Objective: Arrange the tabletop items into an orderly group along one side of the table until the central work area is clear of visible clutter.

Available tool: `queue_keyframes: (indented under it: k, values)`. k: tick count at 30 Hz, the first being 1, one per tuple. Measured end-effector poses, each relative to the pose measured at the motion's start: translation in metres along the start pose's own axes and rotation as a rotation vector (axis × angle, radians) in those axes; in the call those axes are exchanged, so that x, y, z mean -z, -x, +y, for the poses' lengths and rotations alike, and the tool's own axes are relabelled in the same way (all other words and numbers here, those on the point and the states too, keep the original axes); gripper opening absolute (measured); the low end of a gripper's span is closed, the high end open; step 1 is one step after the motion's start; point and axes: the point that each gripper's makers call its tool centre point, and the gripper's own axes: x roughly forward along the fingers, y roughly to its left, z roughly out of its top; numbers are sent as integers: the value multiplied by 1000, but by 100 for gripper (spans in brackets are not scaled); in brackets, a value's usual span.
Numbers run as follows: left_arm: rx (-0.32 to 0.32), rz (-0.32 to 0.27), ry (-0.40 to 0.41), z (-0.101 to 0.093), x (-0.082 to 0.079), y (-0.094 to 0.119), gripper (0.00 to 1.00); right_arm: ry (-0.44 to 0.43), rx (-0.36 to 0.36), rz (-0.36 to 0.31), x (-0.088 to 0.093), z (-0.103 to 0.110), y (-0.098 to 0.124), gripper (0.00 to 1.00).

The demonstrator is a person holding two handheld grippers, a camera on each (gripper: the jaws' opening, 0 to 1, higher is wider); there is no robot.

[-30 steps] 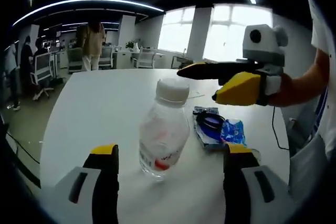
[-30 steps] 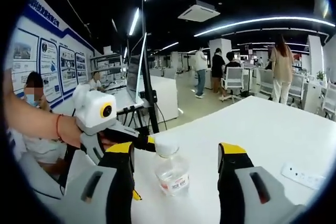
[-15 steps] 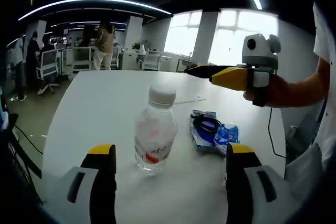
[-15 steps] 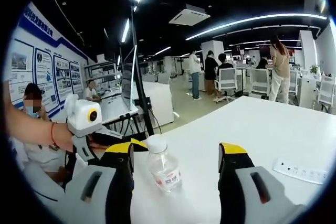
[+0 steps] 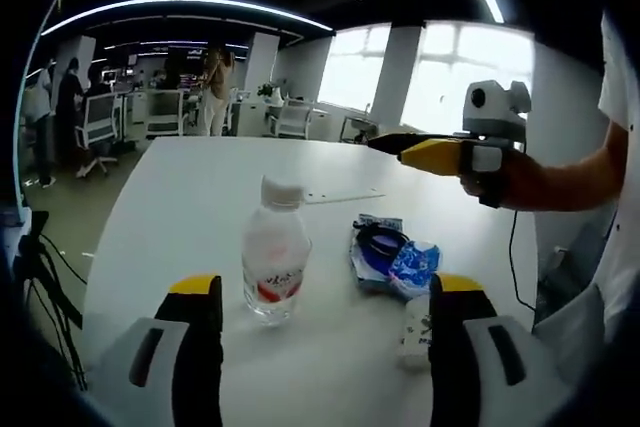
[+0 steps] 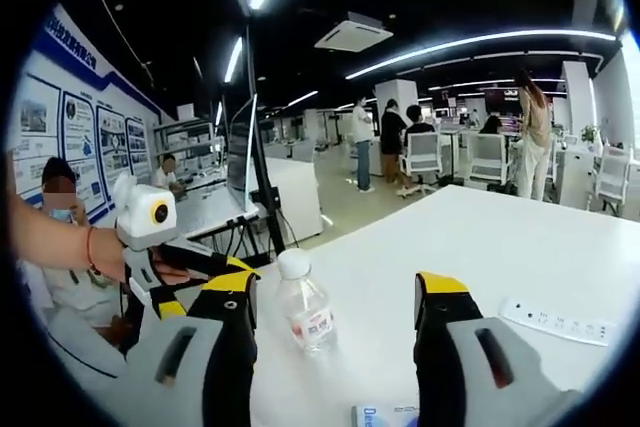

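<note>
A clear plastic bottle (image 5: 273, 252) with a white cap and red label stands upright on the white table (image 5: 200, 197). My left gripper (image 5: 325, 292) is open, its jaws wide on either side, short of the bottle. To the bottle's right lie blue snack packets (image 5: 395, 259) and a small white object (image 5: 415, 329). The right gripper (image 5: 385, 144), held by a hand, hovers above the far side of the packets. In the right gripper view the bottle (image 6: 303, 307) stands between and beyond my open right gripper (image 6: 335, 287), with the left gripper (image 6: 225, 265) behind it at left.
A white power strip (image 6: 555, 319) lies on the table at right. The corner of a blue packet (image 6: 385, 414) shows at the bottom edge. Office chairs, desks and several people stand beyond the table; the table edge (image 5: 100, 247) runs along the left.
Both grippers have drawn back from the bottle, which looks smaller and farther. The small white object and the packet corner have come into view. The bottle still stands where it was.
</note>
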Motion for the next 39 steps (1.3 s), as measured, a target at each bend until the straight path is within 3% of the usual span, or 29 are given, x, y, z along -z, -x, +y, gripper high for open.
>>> queue_keyframes:
  k: [19, 39]
  values:
    - [42, 11, -5, -48, -3, 16, 85, -30, 42, 29, 13, -2, 57, 60]
    - [106, 31, -4, -89, -4, 21, 84, -93, 51, 125, 65, 12, 102, 54]
